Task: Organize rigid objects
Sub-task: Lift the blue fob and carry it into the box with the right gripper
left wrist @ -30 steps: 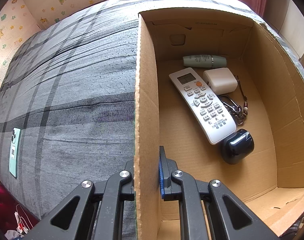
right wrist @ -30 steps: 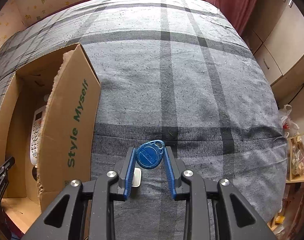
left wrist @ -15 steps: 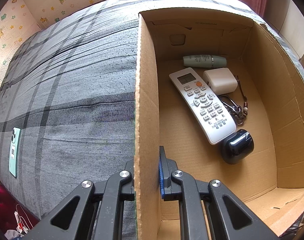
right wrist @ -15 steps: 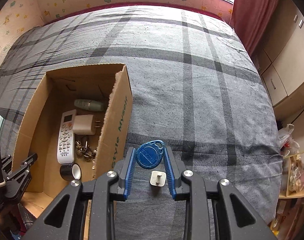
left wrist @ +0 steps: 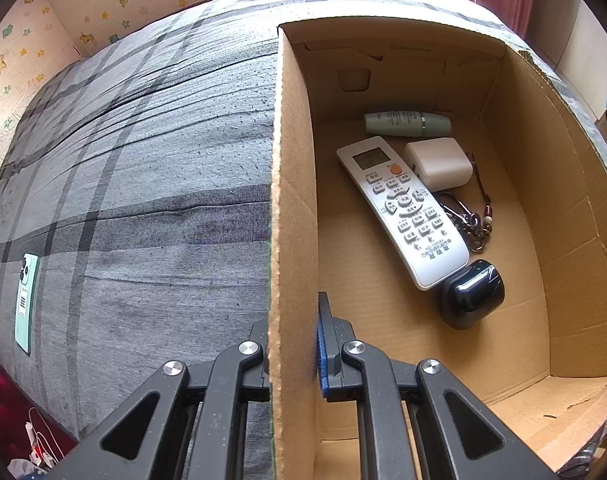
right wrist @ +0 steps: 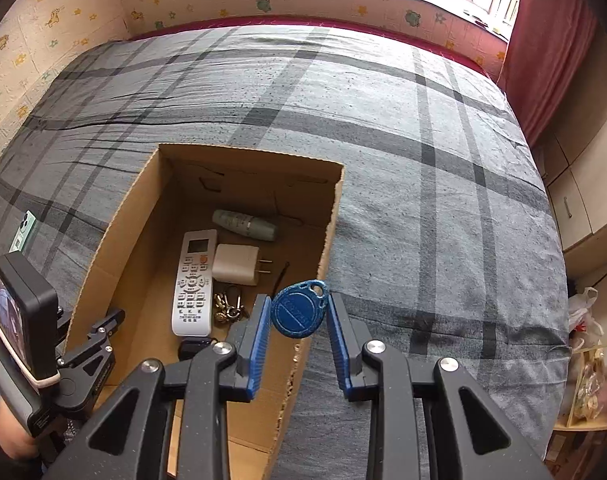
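Note:
My right gripper (right wrist: 298, 301) is shut on a blue key fob (right wrist: 297, 316), its blue pads pressing the fob's sides. It hangs above the right wall of the open cardboard box (right wrist: 329, 236). On the box floor lie a white remote (right wrist: 193, 280), a white charger (right wrist: 235, 264), a pale green tube (right wrist: 245, 225), a keyring (right wrist: 227, 308) and a black case (right wrist: 193, 347). My left gripper (left wrist: 293, 320) is shut on the box's left wall (left wrist: 291, 200), one finger outside and one inside. In the right wrist view this left gripper (right wrist: 111, 322) shows at the box's near left corner.
The box stands on a bed with a grey plaid cover (right wrist: 403, 160). A green phone (left wrist: 25, 296) lies on the cover left of the box. Cupboards (right wrist: 583, 184) and a red curtain (right wrist: 551, 52) stand past the bed's right edge.
My right gripper has risen and swung left with the fob, from over the bare bedcover to above the box's right wall. The left gripper has kept its grip and place.

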Action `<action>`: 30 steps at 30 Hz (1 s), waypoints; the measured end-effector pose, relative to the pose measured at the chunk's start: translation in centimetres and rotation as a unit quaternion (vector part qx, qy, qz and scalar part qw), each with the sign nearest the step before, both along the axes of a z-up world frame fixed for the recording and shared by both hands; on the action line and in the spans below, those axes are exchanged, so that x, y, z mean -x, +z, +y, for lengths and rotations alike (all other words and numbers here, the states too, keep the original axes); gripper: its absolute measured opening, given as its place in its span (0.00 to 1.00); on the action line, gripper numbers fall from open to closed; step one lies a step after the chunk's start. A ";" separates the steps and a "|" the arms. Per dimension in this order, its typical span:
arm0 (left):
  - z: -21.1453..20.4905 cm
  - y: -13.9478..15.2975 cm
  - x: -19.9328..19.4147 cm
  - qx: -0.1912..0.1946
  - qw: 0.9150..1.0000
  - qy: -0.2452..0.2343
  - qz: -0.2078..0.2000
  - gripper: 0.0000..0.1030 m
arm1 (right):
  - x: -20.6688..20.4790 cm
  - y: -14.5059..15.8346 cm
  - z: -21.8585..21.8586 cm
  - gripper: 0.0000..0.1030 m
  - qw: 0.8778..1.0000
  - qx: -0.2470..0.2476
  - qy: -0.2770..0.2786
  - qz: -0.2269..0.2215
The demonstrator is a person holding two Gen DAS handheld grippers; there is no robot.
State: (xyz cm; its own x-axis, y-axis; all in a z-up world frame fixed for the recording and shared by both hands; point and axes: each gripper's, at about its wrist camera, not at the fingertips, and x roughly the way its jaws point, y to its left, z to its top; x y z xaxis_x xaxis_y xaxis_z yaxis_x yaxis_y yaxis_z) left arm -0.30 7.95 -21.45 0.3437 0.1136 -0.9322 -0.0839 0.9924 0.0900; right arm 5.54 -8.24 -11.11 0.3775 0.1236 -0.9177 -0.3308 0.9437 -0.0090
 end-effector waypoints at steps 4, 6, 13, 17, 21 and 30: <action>0.0 0.0 0.0 0.000 1.000 0.000 0.000 0.12 | 0.2 -0.3 1.6 0.29 1.000 -0.004 0.017 0.004; 0.0 0.0 0.0 0.001 1.000 0.000 0.000 0.12 | 0.2 -0.6 2.4 0.29 1.000 -0.005 0.027 0.007; 0.1 0.0 0.0 0.002 1.000 -0.001 0.001 0.12 | 0.0 -2.1 4.7 0.29 0.999 -0.002 0.048 0.021; 0.1 0.0 0.0 0.003 1.000 0.000 0.001 0.12 | -0.1 -3.3 5.7 0.29 0.998 0.004 0.056 0.031; 0.2 0.0 -0.1 0.003 1.000 0.000 0.001 0.12 | -0.2 -4.8 6.5 0.29 0.997 0.008 0.062 0.045; 0.0 -0.1 0.0 -0.001 1.000 -0.002 0.000 0.12 | -0.4 -8.0 7.7 0.29 0.995 0.022 0.070 0.071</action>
